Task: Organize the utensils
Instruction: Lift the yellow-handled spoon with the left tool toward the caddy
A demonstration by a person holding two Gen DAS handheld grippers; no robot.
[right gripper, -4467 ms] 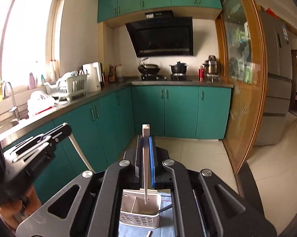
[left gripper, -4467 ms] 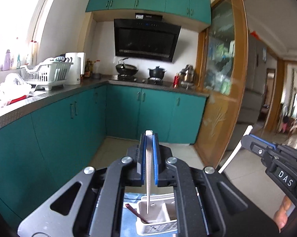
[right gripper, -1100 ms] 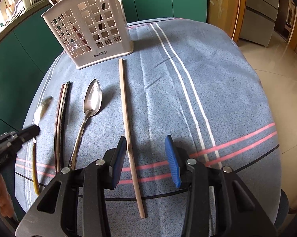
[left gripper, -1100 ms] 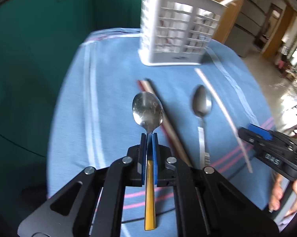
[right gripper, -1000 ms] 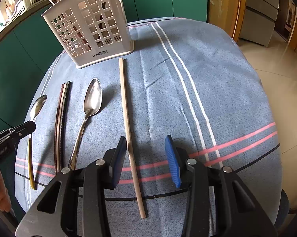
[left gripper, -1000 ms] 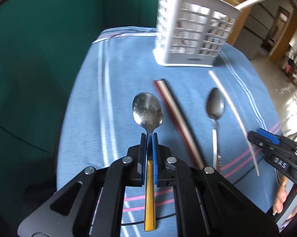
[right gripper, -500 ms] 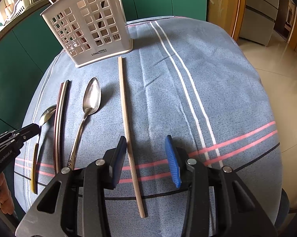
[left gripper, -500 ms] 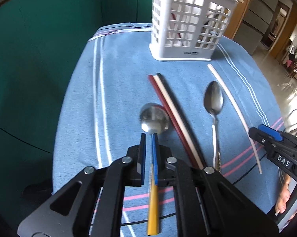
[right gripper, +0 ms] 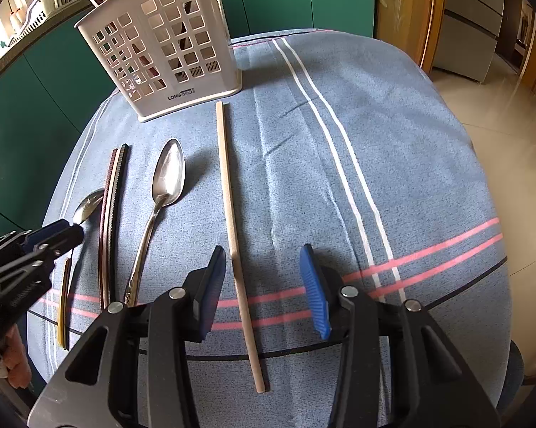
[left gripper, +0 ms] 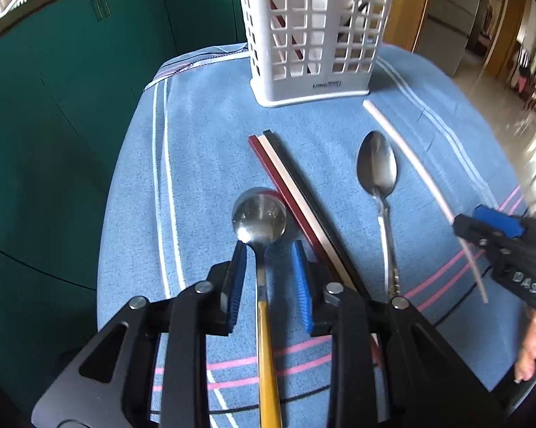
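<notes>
Utensils laid in a row on the blue striped tablecloth (right gripper: 392, 149), white lattice plastic caddy (right gripper: 161, 46) at 12 o'clock; its contents mostly hidden.

The left gripper (left gripper: 269, 278) has just been opening, pads clear of the yellow-handled steel spoon (left gripper: 260, 221) lying between them, its handle end cut off. The right gripper (right gripper: 264, 285) stands open over the pale wooden chopstick (right gripper: 232, 221).

Both wrist fisheyes close above, angled down, sharing tablecloth (left gripper: 203, 164), white caddy (right gripper: 161, 46)

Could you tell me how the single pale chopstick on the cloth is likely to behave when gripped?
The pale chopstick looks thin, straight and rigid, so probably light. Lying flat on the tablecloth, it may be awkward to pinch and could pivot if held off-centre.
</notes>
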